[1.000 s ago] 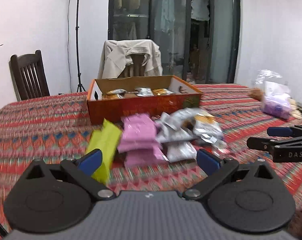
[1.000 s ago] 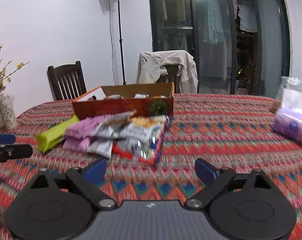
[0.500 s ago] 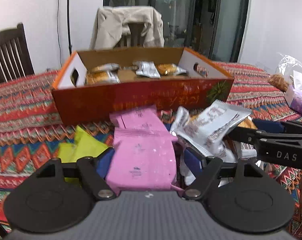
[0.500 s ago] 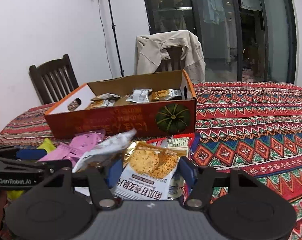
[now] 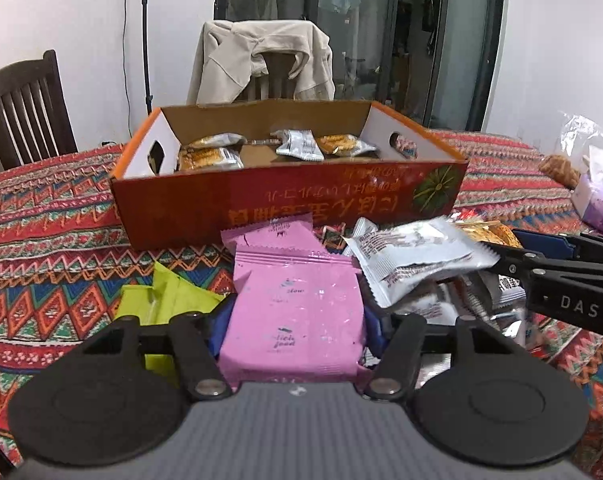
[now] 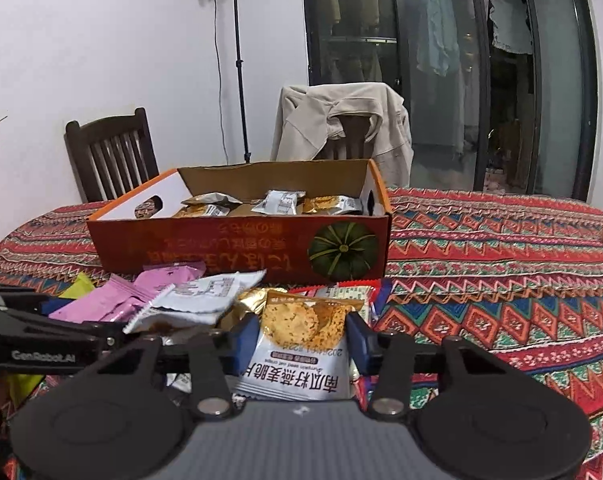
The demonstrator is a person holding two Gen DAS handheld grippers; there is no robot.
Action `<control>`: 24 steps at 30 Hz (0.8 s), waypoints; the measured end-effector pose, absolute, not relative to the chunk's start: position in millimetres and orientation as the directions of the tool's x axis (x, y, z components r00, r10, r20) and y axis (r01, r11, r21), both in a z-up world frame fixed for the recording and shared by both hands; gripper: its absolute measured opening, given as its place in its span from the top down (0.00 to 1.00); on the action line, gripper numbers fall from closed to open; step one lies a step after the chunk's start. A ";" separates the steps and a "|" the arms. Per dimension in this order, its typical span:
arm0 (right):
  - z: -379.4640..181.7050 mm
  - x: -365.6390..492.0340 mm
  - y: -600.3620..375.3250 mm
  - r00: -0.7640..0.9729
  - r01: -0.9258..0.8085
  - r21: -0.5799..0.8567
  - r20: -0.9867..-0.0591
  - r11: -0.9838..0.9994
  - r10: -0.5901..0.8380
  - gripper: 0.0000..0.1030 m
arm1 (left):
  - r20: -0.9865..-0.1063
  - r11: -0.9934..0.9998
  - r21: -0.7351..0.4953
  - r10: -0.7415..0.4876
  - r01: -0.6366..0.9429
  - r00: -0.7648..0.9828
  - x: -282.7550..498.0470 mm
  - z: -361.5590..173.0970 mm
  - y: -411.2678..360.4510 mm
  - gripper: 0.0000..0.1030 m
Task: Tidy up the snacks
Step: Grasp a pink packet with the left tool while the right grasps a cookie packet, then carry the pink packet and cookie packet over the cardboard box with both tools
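My left tool (image 5: 295, 330) has just been closing and its pads flank the pink packet (image 5: 293, 316); my right tool (image 6: 297, 340) likewise on the cracker packet (image 6: 301, 344). Both packets lie in the loose pile on the worktop (image 6: 501, 280), just before the orange box (image 5: 285, 200). Risk: slick foil slipping, or neighbouring packets dragged along. The box holds several silver and gold packets.

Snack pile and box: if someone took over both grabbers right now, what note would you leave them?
Left gripper: fingers have just been closing on the pink packet.
Right gripper: fingers have just been closing on the cracker packet.
Done: a few packets already lie in the orange box.
Left: both gripped packets, plus the green packet, white packet and the others in front of the box.
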State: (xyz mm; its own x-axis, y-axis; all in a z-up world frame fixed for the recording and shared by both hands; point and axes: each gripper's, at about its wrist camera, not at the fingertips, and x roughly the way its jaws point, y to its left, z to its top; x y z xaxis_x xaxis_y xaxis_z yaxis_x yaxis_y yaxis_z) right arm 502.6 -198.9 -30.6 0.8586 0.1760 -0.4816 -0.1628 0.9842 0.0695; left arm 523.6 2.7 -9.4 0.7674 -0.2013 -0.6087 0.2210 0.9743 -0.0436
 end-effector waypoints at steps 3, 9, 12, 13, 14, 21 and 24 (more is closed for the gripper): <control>-19.7 493.8 -199.6 0.874 -0.161 0.055 -0.456 0.985 0.168 0.56 | -0.588 0.974 -0.030 -0.199 0.225 0.784 503.5 10.4 2.7 0.39; 10.7 441.0 -204.3 0.878 -0.221 0.040 -0.427 0.974 0.217 0.56 | -0.513 0.973 -0.053 -0.220 0.225 0.829 421.7 47.0 10.1 0.39; 20.7 400.7 -213.1 0.868 -0.261 0.059 -0.423 0.964 0.261 0.56 | -0.500 0.976 -0.030 -0.201 0.215 0.842 373.3 47.9 11.4 0.39; 22.7 384.0 -216.5 0.865 -0.273 0.059 -0.422 0.960 0.271 0.56 | -0.503 0.979 -0.030 -0.189 0.202 0.843 357.6 46.4 12.7 0.39; 23.6 372.2 -219.1 0.863 -0.278 0.057 -0.423 0.959 0.275 0.56 | -0.509 0.982 -0.035 -0.178 0.186 0.842 341.6 44.8 14.0 0.39; 25.8 290.2 -239.8 0.841 -0.308 0.073 -0.445 0.948 0.308 0.56 | -0.537 0.995 -0.080 -0.099 0.066 0.838 259.9 37.5 25.6 0.39; 27.2 264.7 -249.8 0.834 -0.321 0.084 -0.446 0.943 0.324 0.56 | -0.536 0.995 -0.090 -0.078 0.035 0.840 239.8 41.7 27.7 0.39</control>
State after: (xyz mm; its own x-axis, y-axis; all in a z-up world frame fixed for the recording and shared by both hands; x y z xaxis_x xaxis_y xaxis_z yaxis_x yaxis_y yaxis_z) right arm 264.7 -249.8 27.2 0.8344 0.3235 -0.4463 -0.3211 0.9433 0.0835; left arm 239.8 27.7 41.7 0.8405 -0.0778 -0.5363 0.0350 0.9954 -0.0896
